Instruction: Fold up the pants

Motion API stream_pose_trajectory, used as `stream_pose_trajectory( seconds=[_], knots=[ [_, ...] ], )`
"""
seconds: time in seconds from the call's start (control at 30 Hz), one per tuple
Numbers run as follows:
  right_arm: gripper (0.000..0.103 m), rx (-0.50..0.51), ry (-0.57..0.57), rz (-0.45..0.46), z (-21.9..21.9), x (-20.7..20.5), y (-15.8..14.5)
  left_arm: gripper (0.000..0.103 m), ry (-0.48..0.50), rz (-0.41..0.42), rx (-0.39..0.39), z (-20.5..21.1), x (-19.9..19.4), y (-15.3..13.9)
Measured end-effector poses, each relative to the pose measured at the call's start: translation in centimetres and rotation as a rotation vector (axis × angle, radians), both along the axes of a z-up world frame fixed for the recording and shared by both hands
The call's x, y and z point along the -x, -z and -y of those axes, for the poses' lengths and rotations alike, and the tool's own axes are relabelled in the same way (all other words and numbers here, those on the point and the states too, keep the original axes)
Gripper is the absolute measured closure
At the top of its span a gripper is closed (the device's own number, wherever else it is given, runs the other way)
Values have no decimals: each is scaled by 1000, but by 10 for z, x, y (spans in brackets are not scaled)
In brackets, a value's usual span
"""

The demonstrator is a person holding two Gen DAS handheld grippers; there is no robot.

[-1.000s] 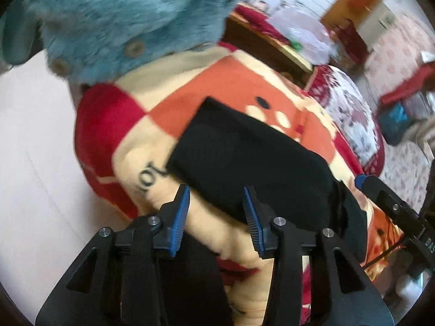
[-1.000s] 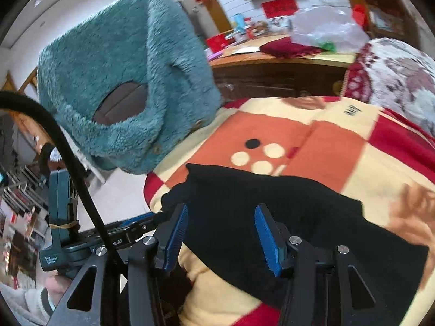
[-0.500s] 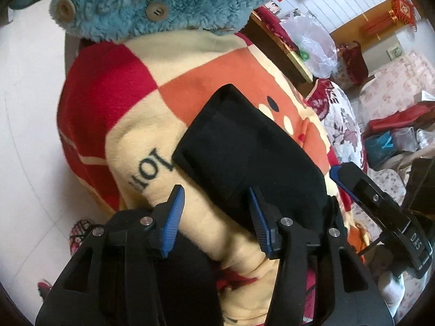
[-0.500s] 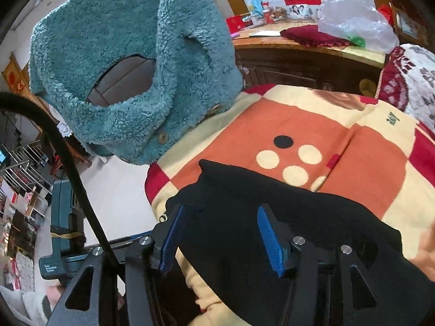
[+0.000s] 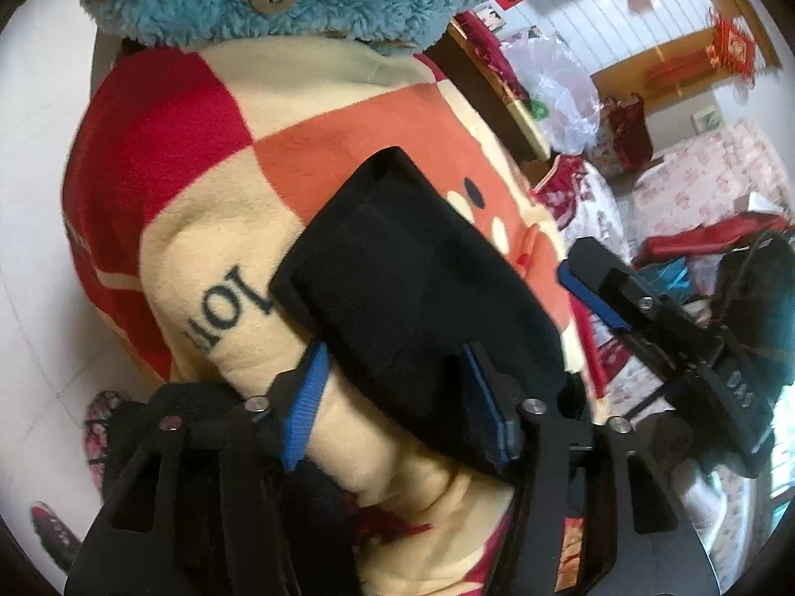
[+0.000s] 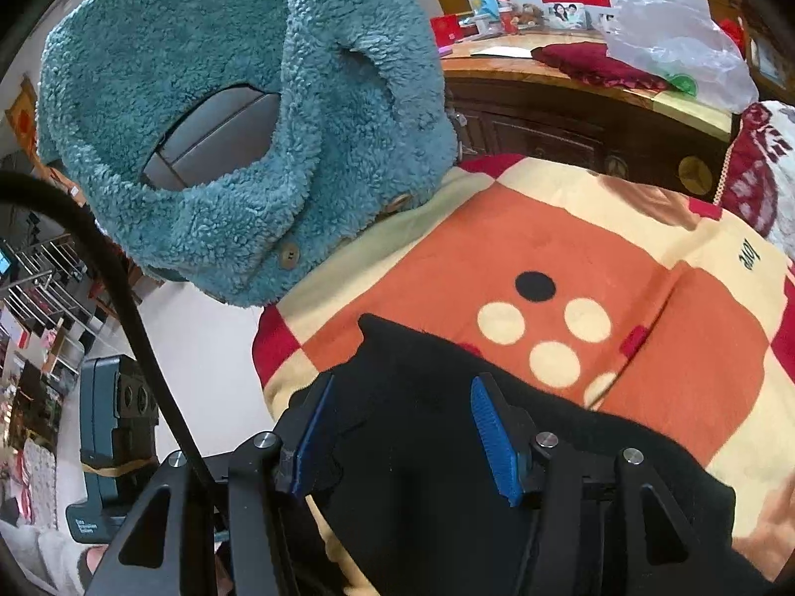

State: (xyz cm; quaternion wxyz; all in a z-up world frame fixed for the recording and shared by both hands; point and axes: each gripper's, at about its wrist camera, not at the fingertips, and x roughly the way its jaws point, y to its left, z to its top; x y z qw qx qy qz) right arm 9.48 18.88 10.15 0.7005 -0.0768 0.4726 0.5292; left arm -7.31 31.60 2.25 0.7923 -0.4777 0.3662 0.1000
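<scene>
The black pants (image 5: pixel 397 278) lie folded into a compact block on a red, orange and cream blanket (image 5: pixel 198 228). My left gripper (image 5: pixel 397 412) is open, its blue pads straddling the near edge of the pants. My right gripper (image 6: pixel 405 437) is open over the pants (image 6: pixel 427 447) from the other side, and it shows at the right of the left wrist view (image 5: pixel 616 298). Neither gripper holds anything.
A fluffy teal jacket (image 6: pixel 238 114) hangs over a chair at the blanket's far end. A dark wooden cabinet (image 6: pixel 571 114) with a clear plastic bag (image 6: pixel 680 44) stands behind. White floor lies to the left (image 5: pixel 35 228). A floral bed (image 5: pixel 705 188) is at right.
Both grippers have moved forward and closer over the folded pants, so the pants fill more of each view. The jaws stay open throughout.
</scene>
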Motion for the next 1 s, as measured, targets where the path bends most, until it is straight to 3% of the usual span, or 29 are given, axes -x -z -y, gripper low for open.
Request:
stream_pose_trajectory(
  seconds=[0.17,0.4,0.63,0.83,0.87,0.9,1.0],
  knots=[
    [48,28,-46,-2,-20,-6,7,45,-25,28,48,-5,-1,3],
    [48,160,-242,100,-80,-4,20,45,-29,43,67,-8,3,4],
    [48,258,-369,101,-118,-6,48,45,-41,70,82,-11,5,7],
    [85,230,-395,113,-120,-3,62,45,-9,96,58,-11,2,7],
    [86,215,-382,112,-116,-3,59,54,4,93,38,-10,0,6],
    [89,197,-374,111,-112,-3,55,70,17,73,16,-10,-3,7],
    [92,123,-327,101,-95,-7,36,81,13,91,40,-13,-1,7]
  ],
)
